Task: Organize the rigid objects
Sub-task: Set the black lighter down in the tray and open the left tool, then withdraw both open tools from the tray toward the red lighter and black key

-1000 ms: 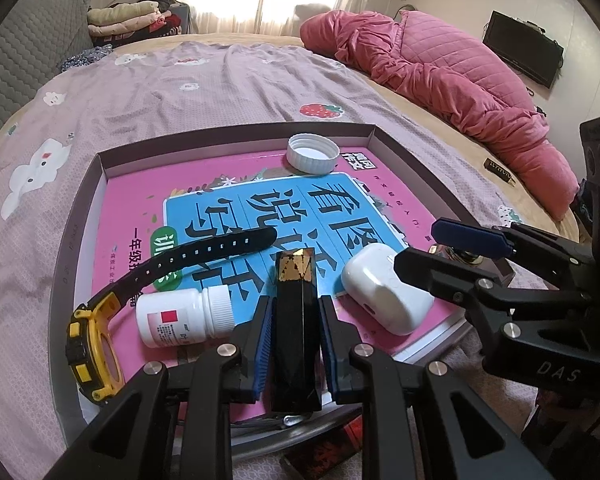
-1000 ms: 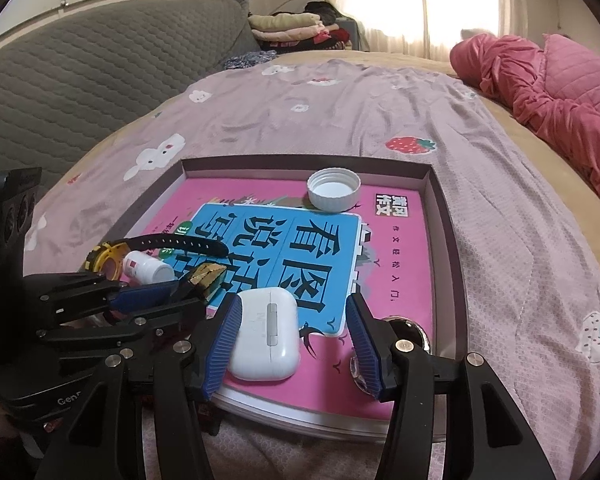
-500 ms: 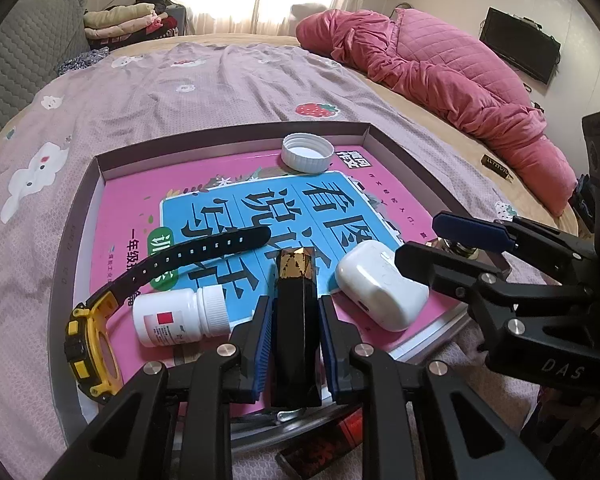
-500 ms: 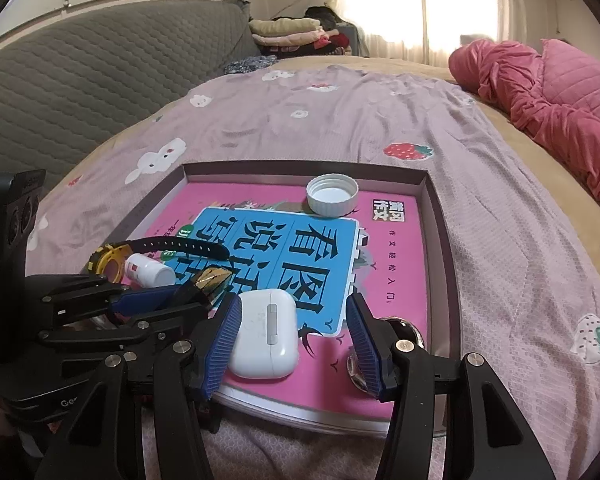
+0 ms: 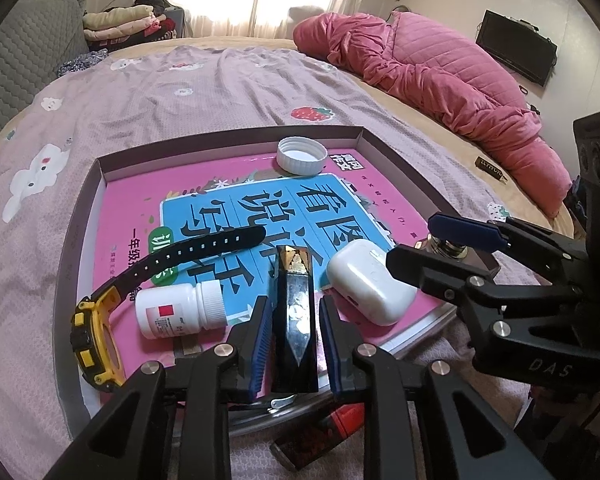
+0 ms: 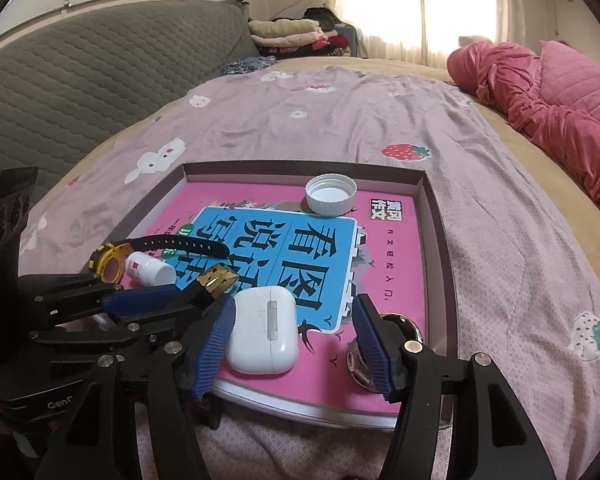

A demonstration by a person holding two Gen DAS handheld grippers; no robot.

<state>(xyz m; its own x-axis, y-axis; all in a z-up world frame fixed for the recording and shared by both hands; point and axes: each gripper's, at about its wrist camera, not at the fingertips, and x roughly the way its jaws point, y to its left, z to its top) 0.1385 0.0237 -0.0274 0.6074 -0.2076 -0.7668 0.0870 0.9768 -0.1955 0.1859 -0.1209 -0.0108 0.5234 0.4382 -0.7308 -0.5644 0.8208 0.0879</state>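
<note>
Both grippers' jaws have just been opening: the left gripper (image 5: 294, 330) seemingly lets go of the black box (image 5: 294, 320), lower centre; the right gripper (image 6: 294, 342) stands wide around the earbud case (image 6: 264, 330) (both delivered onto the tray (image 5: 80, 216)).

A shallow tray (image 5: 86, 216) lies on the bed (image 5: 148, 92), and a book (image 5: 236, 216) lies flat inside it, covering most of its floor. On the book, a bottle cap (image 5: 301, 155) sits at the far edge, near the tray's back wall. Along the near edge, from left to right in the left wrist view, lie a watch (image 5: 96, 336) with its strap reaching back toward the book's middle, a small bottle (image 5: 178, 310) on its side, a long box (image 5: 294, 312) pointing away from the camera, and an earbud case (image 5: 368, 282). A quilt (image 5: 440, 76) lies bunched on the bed, behind and right of the tray. Folded clothes (image 6: 288, 34) are stacked beyond the bed's far end.
</note>
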